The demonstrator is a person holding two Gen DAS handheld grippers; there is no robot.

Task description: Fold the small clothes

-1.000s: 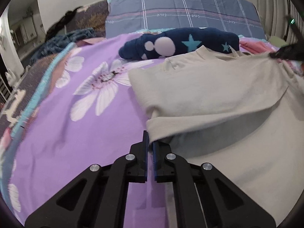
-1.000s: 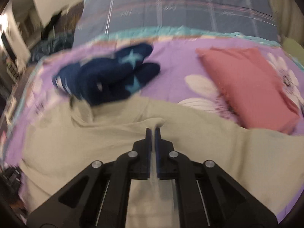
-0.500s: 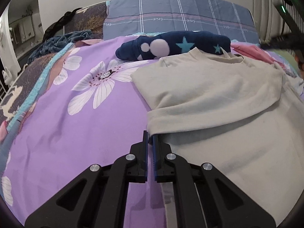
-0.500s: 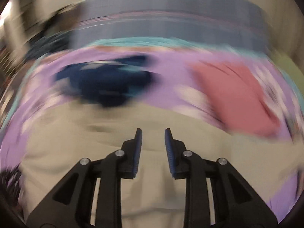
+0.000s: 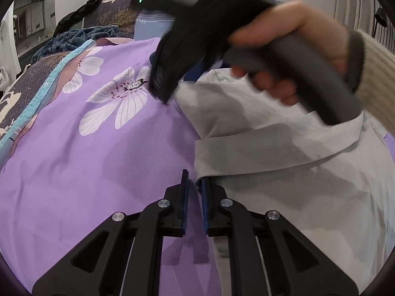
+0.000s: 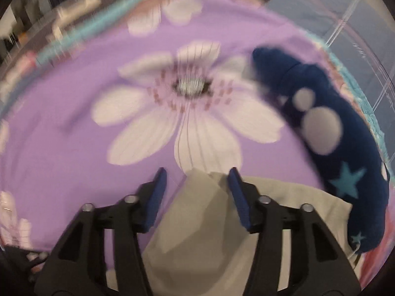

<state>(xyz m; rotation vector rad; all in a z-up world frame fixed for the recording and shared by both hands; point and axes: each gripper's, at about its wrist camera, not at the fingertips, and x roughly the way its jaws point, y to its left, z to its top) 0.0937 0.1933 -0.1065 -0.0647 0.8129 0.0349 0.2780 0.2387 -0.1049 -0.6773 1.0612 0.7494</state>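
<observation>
Since the earlier frame, the right gripper [image 6: 196,187] has swung across to the far left corner of the beige cotton shirt [image 5: 284,172], and its jaws, which have just been closing, stand apart over that raised corner without pressing it. This shirt lies folded on the purple flowered bedspread [image 5: 86,160]. At its near edge the left gripper [image 5: 194,185] has just been opening narrowly, the hem just beside its right pad. A navy star-patterned fleece [image 6: 333,133] lies beyond. No readable writing shows.
</observation>
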